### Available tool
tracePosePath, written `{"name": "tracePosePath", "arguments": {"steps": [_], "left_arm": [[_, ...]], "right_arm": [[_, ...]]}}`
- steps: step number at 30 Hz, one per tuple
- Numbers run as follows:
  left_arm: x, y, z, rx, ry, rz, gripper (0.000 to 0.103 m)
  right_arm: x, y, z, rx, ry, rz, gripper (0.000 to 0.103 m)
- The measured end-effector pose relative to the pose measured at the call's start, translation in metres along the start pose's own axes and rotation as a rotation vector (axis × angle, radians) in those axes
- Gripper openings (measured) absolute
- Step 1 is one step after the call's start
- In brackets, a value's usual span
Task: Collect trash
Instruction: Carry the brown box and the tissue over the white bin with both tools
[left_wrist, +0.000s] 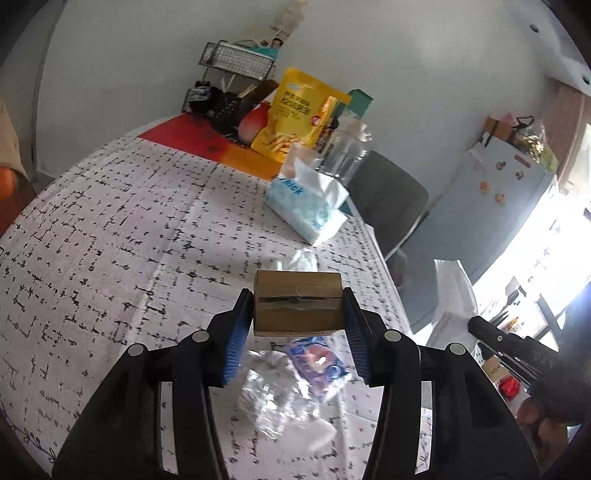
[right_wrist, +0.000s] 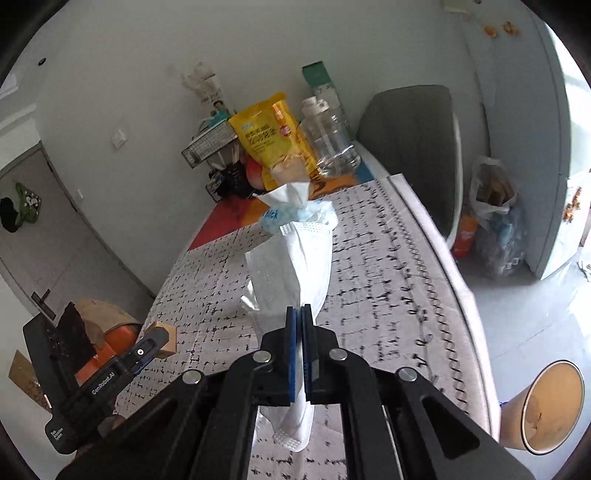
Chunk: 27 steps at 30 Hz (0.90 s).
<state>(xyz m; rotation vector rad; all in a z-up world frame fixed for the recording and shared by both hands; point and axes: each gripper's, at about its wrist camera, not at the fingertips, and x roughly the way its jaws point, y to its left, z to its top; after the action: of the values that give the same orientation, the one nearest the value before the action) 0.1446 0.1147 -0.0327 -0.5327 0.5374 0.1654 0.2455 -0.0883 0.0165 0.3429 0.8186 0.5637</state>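
My left gripper (left_wrist: 297, 314) is shut on a small cardboard box (left_wrist: 297, 302) and holds it above the table. The box also shows in the right wrist view (right_wrist: 164, 339), at the tip of the left gripper. Under it lie a crushed clear plastic bottle with a blue label (left_wrist: 295, 380) and a crumpled white tissue (left_wrist: 295, 260). My right gripper (right_wrist: 300, 325) is shut on a white face mask (right_wrist: 291, 266), which stands up between the pads and hangs below them. A tan bin (right_wrist: 546, 406) stands on the floor at the right.
The table (left_wrist: 110, 240) has a black-and-white patterned cloth. A tissue pack (left_wrist: 306, 206), a yellow snack bag (left_wrist: 295, 114), a clear jar (left_wrist: 343, 151), a fruit and a wire rack stand at the far end. A grey chair (right_wrist: 410, 147) and full bags (right_wrist: 495, 221) are to the right.
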Motion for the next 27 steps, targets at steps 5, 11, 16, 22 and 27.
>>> {"name": "tracePosePath", "arguments": {"steps": [5,11,16,22,27], "left_arm": [[-0.001,-0.028,-0.007,0.037,0.006,-0.036,0.049],[0.003,-0.073,-0.022,0.113,0.032,-0.083,0.049],[0.012,-0.107,-0.041,0.167,0.064,-0.123,0.049],[0.024,-0.151,-0.056,0.248,0.093,-0.156,0.049],[0.038,-0.192,-0.071,0.291,0.120,-0.199,0.049]], "right_arm": [[-0.033,-0.019,-0.004,0.028,-0.047,-0.018,0.004],[-0.064,-0.055,-0.011,0.087,-0.079,-0.048,0.004],[-0.083,-0.090,-0.016,0.147,-0.102,-0.080,0.004],[-0.104,-0.130,-0.027,0.224,-0.136,-0.091,0.004],[-0.128,-0.167,-0.035,0.270,-0.171,-0.135,0.004]]}}
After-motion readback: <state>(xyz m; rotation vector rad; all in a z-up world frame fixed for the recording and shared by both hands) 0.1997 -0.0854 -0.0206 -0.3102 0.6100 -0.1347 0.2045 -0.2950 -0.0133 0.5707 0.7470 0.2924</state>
